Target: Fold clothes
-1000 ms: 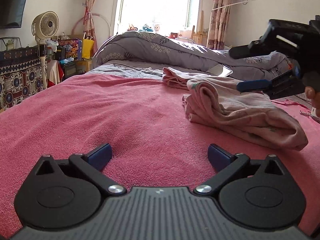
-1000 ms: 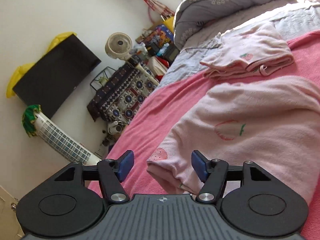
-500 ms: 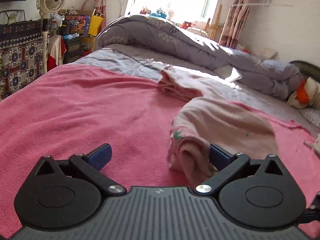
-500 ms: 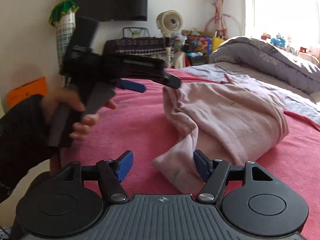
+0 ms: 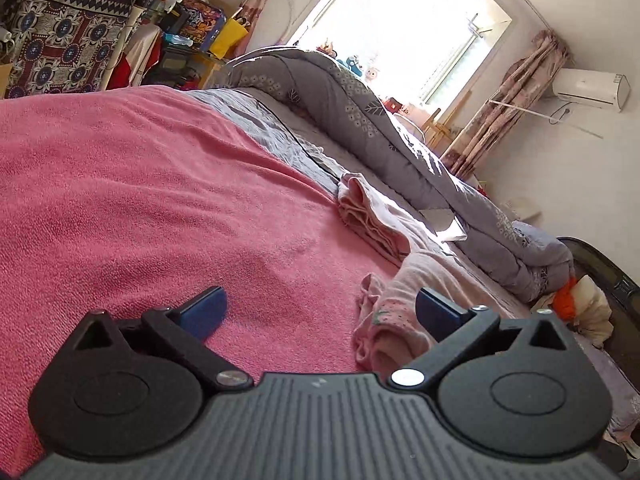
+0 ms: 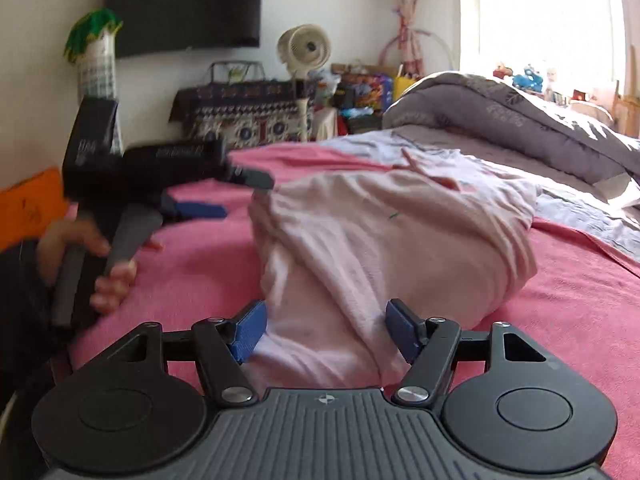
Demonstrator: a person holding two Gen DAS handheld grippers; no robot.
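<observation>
A pale pink garment with strawberry prints [image 6: 392,236] lies bunched on the pink bed cover [image 6: 580,304]. My right gripper [image 6: 325,330] is open, its blue fingertips on either side of the garment's near end. My left gripper [image 5: 320,312] is open; the garment's end [image 5: 384,328] lies just inside its right fingertip. The left gripper also shows in the right wrist view [image 6: 224,196], held in a hand at the garment's left side. A folded pink garment [image 5: 368,216] lies farther back.
A rolled grey floral duvet [image 5: 380,128] lies along the far side of the bed. A patterned cloth-covered cabinet [image 6: 244,112], a fan [image 6: 306,46] and boxes stand beyond the bed's edge. Soft items [image 5: 580,304] sit at the headboard.
The right gripper has moved in so the garment's end lies between its fingertips. The left gripper has tilted and shifted, and the garment now sits at its right fingertip.
</observation>
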